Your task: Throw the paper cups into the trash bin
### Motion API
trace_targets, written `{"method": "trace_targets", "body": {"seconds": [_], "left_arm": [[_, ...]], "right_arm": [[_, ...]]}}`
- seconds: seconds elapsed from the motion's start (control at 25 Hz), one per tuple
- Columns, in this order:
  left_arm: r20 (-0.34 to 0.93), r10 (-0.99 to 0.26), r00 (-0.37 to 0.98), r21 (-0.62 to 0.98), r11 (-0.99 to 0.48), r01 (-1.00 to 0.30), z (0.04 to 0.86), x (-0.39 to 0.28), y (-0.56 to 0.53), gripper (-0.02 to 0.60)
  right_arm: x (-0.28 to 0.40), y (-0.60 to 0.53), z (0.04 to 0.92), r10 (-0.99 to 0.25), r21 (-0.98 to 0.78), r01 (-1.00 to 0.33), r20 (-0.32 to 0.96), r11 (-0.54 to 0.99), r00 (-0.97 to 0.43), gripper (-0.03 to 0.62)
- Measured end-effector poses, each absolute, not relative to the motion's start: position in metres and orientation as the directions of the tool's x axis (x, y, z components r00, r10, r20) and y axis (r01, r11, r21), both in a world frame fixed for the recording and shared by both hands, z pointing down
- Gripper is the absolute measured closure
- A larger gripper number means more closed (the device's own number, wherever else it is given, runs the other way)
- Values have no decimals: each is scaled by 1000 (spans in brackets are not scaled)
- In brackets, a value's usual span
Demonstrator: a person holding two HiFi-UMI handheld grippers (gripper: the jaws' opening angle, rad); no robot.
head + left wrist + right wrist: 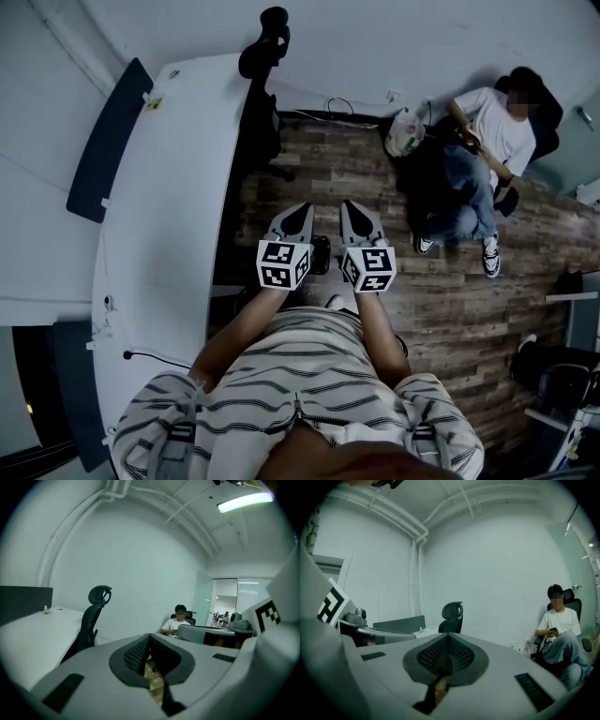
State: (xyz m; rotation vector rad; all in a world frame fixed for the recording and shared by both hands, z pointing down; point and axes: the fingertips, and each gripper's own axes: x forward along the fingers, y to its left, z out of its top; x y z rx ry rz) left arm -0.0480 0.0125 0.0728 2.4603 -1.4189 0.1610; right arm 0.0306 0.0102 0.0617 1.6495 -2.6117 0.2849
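Note:
No paper cup shows in any view. What looks like a bin lined with a white bag [404,133] stands on the wood floor at the far wall, beside a seated person [487,141]. My left gripper [298,212] and right gripper [351,208] are held side by side over the floor, just in front of my body and pointing toward that wall. In the left gripper view the left gripper [149,641] has its jaws together with nothing between them. The right gripper [447,641] is likewise shut and empty in its own view.
A long white desk [178,187] with dark dividers runs along my left. A black office chair [262,56] stands at its far end. The seated person [558,630] is at the right wall, feet stretched onto the floor. More furniture stands at the right edge [572,375].

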Motion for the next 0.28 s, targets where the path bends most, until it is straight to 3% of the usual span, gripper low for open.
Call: {"method": "trace_targets", "body": {"seconds": [0.28], "left_arm": [[202,-838,507,164,-481,-861,57,-28,0,558]], "right_arm": [[51,-3,45,-896,-125,-896,80,426,-437,585]]}}
